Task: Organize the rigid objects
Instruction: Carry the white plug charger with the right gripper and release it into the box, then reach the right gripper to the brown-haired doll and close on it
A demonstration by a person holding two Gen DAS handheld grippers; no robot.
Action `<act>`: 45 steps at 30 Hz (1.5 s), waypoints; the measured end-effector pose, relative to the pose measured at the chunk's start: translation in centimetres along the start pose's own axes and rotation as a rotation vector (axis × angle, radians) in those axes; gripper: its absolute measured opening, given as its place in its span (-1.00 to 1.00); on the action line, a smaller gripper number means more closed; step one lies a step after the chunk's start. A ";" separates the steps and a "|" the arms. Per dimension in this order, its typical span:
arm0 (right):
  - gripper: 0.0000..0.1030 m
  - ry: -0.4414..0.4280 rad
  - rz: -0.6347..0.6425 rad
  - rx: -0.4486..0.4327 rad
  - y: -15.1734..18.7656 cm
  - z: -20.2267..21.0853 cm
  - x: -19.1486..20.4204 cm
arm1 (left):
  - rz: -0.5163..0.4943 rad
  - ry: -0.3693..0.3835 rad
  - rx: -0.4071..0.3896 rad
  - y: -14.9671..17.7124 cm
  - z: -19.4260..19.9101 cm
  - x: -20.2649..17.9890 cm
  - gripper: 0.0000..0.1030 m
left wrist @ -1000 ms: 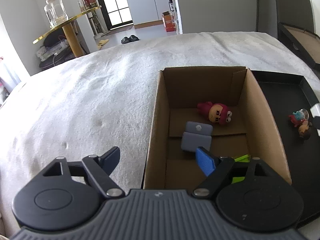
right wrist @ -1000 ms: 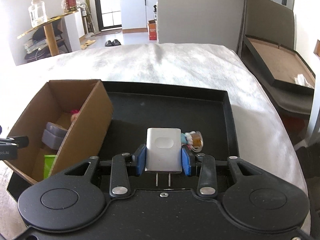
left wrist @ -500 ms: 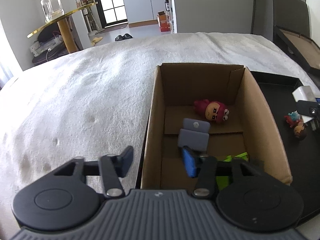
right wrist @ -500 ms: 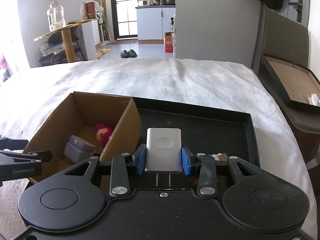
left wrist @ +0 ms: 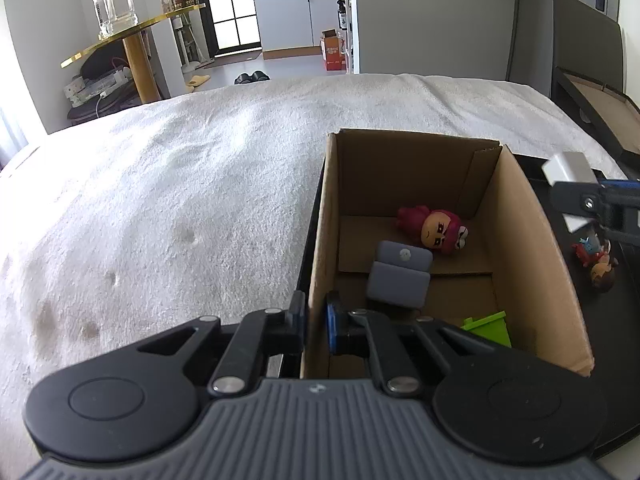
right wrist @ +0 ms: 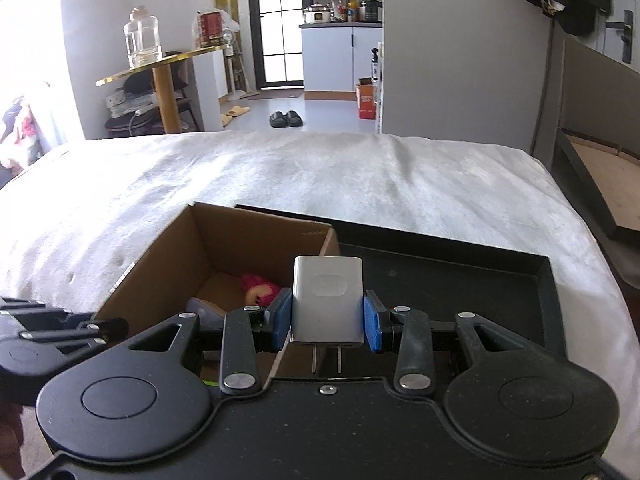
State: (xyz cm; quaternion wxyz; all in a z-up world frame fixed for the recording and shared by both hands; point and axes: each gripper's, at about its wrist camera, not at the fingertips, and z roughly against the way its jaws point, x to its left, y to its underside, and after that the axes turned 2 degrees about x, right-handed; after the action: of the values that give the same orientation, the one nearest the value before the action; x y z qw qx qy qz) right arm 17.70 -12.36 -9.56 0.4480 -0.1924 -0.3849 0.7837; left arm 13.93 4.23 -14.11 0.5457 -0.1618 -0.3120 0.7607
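An open cardboard box (left wrist: pixel 532 248) stands on a white bed, beside a black tray (right wrist: pixel 500 276). In it lie a pink-haired doll (left wrist: pixel 434 230), a grey block (left wrist: pixel 400 276) and a green piece (left wrist: pixel 490 326). My left gripper (left wrist: pixel 316 322) is shut on the box's near left wall. My right gripper (right wrist: pixel 326 320) is shut on a white plug adapter (right wrist: pixel 327 300), prongs toward the camera, held above the box's right wall (right wrist: pixel 308 280). The adapter also shows in the left wrist view (left wrist: pixel 568 168). Small figurines (left wrist: pixel 598 262) lie on the tray.
The white blanket (left wrist: pixel 180 200) spreads wide to the left of the box. Beyond the bed stand a gold-topped side table (right wrist: pixel 160 68) with a glass jar (right wrist: pixel 142 38), slippers (right wrist: pixel 285 119) on the floor and a dark frame (right wrist: pixel 596 168) at the right.
My left gripper has closed from wide open onto the box's left wall. My right gripper has lifted the adapter off the tray and carried it left, up to the box's right wall.
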 end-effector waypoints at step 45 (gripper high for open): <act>0.10 0.098 -0.039 0.057 2.6 1.1 -2.7 | -0.029 -0.058 0.032 -0.7 0.6 -0.8 0.38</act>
State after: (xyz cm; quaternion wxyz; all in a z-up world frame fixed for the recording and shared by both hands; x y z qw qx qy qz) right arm 16.97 -15.93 -11.00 0.4866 -0.2102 -0.3438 0.7751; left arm 14.38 3.47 -13.29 0.5500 -0.1261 -0.3179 0.7619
